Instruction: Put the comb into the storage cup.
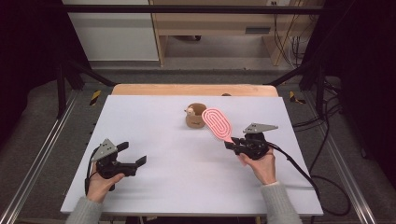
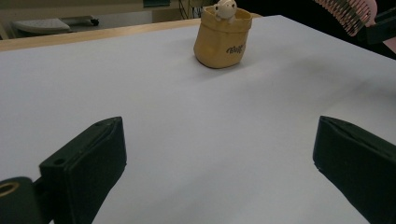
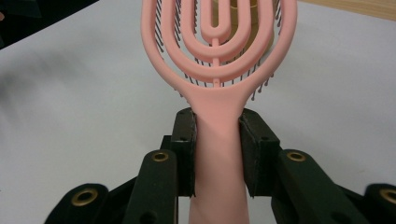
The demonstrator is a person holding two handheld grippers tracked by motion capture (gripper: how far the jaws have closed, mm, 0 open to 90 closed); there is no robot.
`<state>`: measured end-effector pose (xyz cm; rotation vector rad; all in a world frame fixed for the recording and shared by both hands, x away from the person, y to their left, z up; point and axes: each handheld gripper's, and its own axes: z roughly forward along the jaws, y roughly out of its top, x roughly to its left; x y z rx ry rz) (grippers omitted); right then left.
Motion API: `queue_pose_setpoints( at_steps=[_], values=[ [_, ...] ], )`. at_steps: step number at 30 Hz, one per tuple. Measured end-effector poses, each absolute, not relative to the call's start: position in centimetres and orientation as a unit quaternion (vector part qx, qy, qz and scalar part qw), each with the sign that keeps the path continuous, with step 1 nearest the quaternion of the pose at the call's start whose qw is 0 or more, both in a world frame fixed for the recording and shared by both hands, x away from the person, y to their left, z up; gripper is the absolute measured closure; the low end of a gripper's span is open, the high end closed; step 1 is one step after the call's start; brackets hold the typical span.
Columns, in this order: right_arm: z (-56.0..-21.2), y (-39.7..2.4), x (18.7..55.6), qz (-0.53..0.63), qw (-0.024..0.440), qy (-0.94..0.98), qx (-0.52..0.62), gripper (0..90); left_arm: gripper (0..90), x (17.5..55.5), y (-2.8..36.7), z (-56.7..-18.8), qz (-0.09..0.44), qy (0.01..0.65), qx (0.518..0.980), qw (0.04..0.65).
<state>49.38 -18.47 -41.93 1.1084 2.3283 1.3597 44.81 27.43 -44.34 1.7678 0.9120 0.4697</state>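
Observation:
A pink vented hairbrush (image 1: 217,123) is held above the table by its handle, with my right gripper (image 1: 234,142) shut on it. In the right gripper view both pads press the brush handle (image 3: 218,154), and the brush head (image 3: 217,42) points away, bristles down. A small tan fabric pouch (image 1: 195,115) with a pale toy figure in it stands mid-table, just left of the brush head; it also appears far off as the pouch (image 2: 222,39) in the left gripper view. My left gripper (image 1: 132,155) rests near the table's front left, jaws wide open with nothing between them.
The white tabletop (image 1: 154,126) has a wooden edge (image 1: 187,88) at the back. A black frame and metal rails (image 1: 42,149) flank the table. Cables (image 1: 322,182) trail off to the right. A wooden cabinet stands behind.

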Motion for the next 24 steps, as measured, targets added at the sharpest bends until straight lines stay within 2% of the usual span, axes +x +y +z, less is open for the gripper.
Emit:
queue_pose_setpoints(
  at_steps=[24],
  values=[
    [-42.1,-16.7,48.6,0.479,0.100,0.801,0.343,70.0,2.6,44.7,25.9,-43.6,0.191,0.386,0.731,0.530]
  ],
)
